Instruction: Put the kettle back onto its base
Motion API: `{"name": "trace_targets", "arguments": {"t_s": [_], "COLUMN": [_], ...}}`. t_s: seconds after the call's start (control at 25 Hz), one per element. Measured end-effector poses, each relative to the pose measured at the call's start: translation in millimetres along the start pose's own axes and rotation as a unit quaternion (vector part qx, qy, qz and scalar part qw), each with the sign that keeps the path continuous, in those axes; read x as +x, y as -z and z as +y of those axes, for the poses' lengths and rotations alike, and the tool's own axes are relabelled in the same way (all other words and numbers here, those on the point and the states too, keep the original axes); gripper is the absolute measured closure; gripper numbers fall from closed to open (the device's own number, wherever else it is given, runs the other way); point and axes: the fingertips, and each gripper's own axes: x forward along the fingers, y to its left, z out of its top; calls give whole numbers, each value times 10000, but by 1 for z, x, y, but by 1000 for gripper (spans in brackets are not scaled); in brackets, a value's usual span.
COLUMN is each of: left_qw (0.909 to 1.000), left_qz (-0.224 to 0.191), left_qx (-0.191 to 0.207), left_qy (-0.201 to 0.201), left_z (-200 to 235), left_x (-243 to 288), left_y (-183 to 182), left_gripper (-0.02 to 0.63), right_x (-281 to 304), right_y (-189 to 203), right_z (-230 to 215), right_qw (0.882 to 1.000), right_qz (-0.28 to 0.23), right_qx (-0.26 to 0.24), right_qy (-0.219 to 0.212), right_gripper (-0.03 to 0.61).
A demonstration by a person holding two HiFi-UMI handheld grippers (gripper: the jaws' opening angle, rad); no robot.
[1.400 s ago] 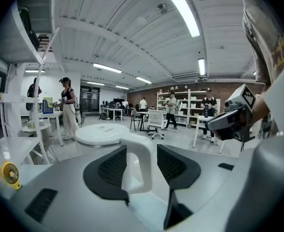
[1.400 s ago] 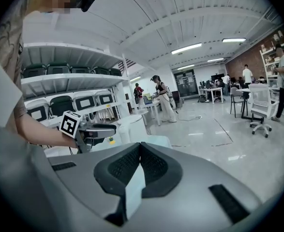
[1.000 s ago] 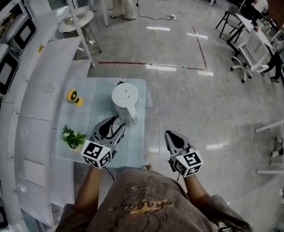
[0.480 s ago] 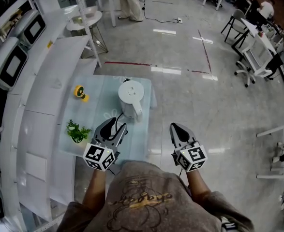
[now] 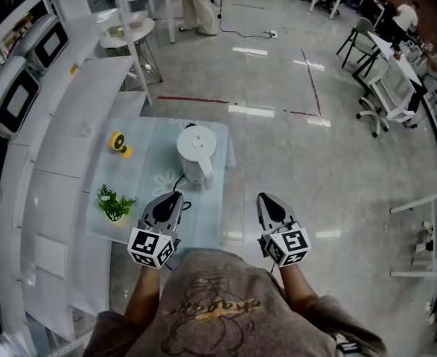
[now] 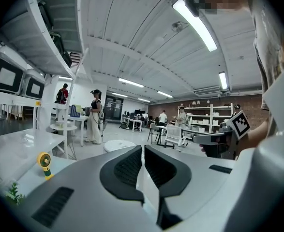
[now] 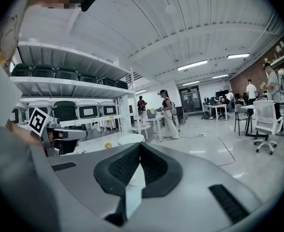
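On pale table (image 5: 147, 166), kettle (image 5: 195, 153) (white), fan (image 5: 117, 143) nearby

Glossy grey floor (image 5: 337, 169), white shelving (image 5: 62, 147) along the left, office chairs (image 5: 374, 99) beyond, strip lights (image 6: 195, 18) overhead.

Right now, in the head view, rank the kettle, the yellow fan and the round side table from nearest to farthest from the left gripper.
The left gripper has just been closing its jaws, with nothing between them.
1. Kettle: just ahead, slightly right.
2. Yellow fan: farther back, at the left.
3. Round side table: far back left, well past the fan.
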Motion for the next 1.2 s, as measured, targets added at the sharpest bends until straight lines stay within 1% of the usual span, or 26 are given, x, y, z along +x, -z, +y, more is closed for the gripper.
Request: {"name": "trace_targets", "arguments": {"t_s": [0.12, 0.32, 0.6, 0.88, 1.2], "left_qw": [9999, 9996, 9998, 9996, 9994], "left_qz": [36, 169, 99, 34, -1], "left_qx": [-42, -98, -147, -240, -291], "left_qy": [-129, -181, -126, -166, -196], "left_z": [4, 5, 1, 6, 8], "left_x": [1, 3, 3, 3, 0], "left_y": [5, 16, 12, 10, 8], "left_gripper": [590, 592, 592, 592, 592], "right_x": [1, 3, 6, 7, 7], "right_y": [5, 15, 16, 22, 19], "right_z": [-3, -3, 6, 5, 10], "right_qw": [10000, 9999, 9999, 9998, 9998], "right_qz": [38, 121, 125, 164, 157], "right_qx": [1, 42, 27, 75, 104], "right_qy": [38, 29, -66, -28, -35], "right_gripper": [581, 581, 586, 586, 586]}}
